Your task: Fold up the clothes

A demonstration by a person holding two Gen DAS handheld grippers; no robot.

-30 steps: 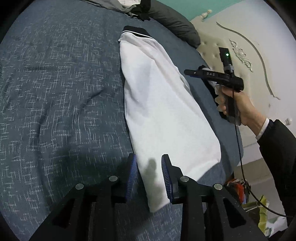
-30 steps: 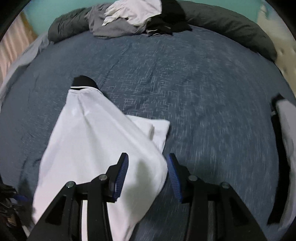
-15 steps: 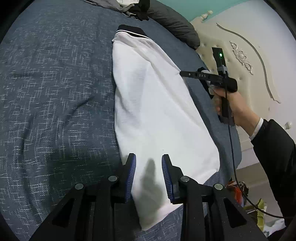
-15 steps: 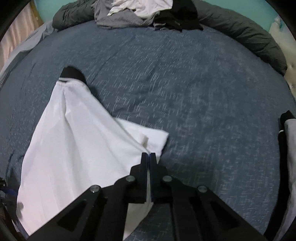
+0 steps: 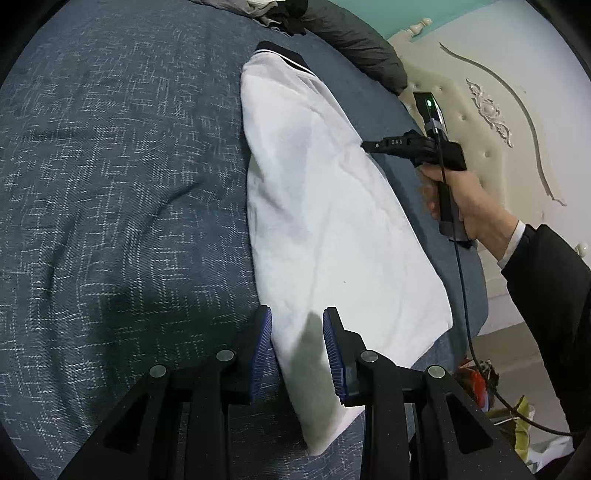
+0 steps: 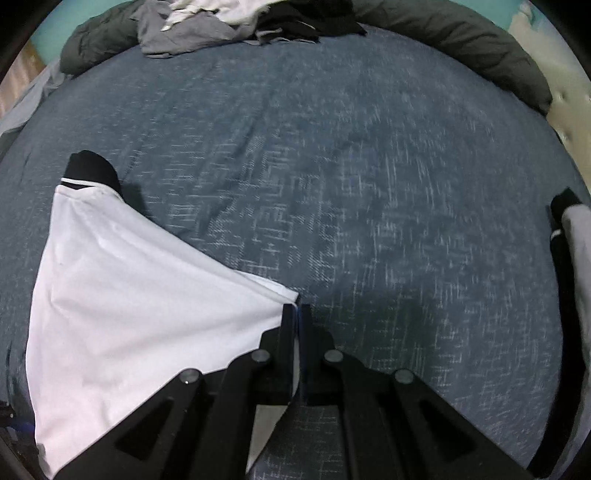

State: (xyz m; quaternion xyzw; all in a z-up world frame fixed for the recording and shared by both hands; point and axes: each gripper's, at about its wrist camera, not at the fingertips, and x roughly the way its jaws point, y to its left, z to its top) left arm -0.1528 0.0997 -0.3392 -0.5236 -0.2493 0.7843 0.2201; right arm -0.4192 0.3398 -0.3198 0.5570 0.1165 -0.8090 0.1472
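Surface: We worked on a bed (image 5: 110, 184) under a dark blue flecked cover, a cream padded headboard (image 5: 498, 110) at one side.
Left gripper: Nearest us, the left gripper (image 5: 297, 350) hovered low over the near end of the white shirt (image 5: 332, 221). Its jaws stood partly spread, fabric showing between the blue pads with nothing pinched.
Shirt: It lay lengthwise as a long narrow strip on the cover, black collar (image 5: 280, 51) at the far end.
Right gripper: Farther along, our right hand (image 5: 461, 206) brought the right gripper (image 6: 298, 310) to the shirt's side edge. Its jaws were pressed together on a corner of white cloth, and the fabric ran taut from there.
Far end: A heap of grey, white and black clothes (image 6: 240, 18) waited by a dark rolled quilt (image 6: 461, 40).
Risk: We judged the pinch shallow. Only the corner's tip sat between the pads, so a quick pull could slip it free. We also feared that lifting one layer alone would drag the strip askew, since the left jaws pinned nothing.
Hard to tell: We could not see how many layers the right jaws caught, as the fingers covered the cloth. The right-wrist view was smeared. A dark-and-pale garment (image 6: 569, 236) was cut off at its edge.
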